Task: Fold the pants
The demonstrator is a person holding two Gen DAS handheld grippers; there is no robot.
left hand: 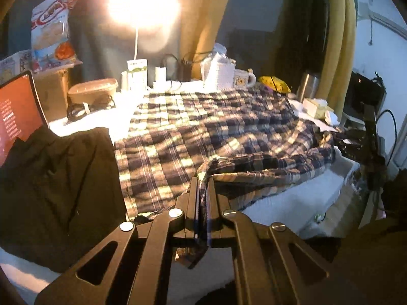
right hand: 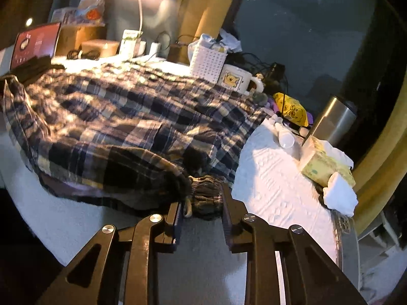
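Plaid pants [left hand: 203,127]: spread on the white-covered table [right hand: 274,183]. Left claw [left hand: 202,178]: clenched on a raised fabric edge. Right claw [right hand: 201,204]: grasping the gathered waistband. Both held corners are best carried together, level and taut, for an even fold.

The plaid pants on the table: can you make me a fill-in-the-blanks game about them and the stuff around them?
1. The left gripper fingers are shut on the edge of the ____ pants.
2. The right gripper has the gathered ____ of the pants between its fingers.
3. Beside the white basket stands a mug with a ____ picture on it.
4. The lamp behind the table is switched ____.

Missing words: plaid; waistband; bear; on
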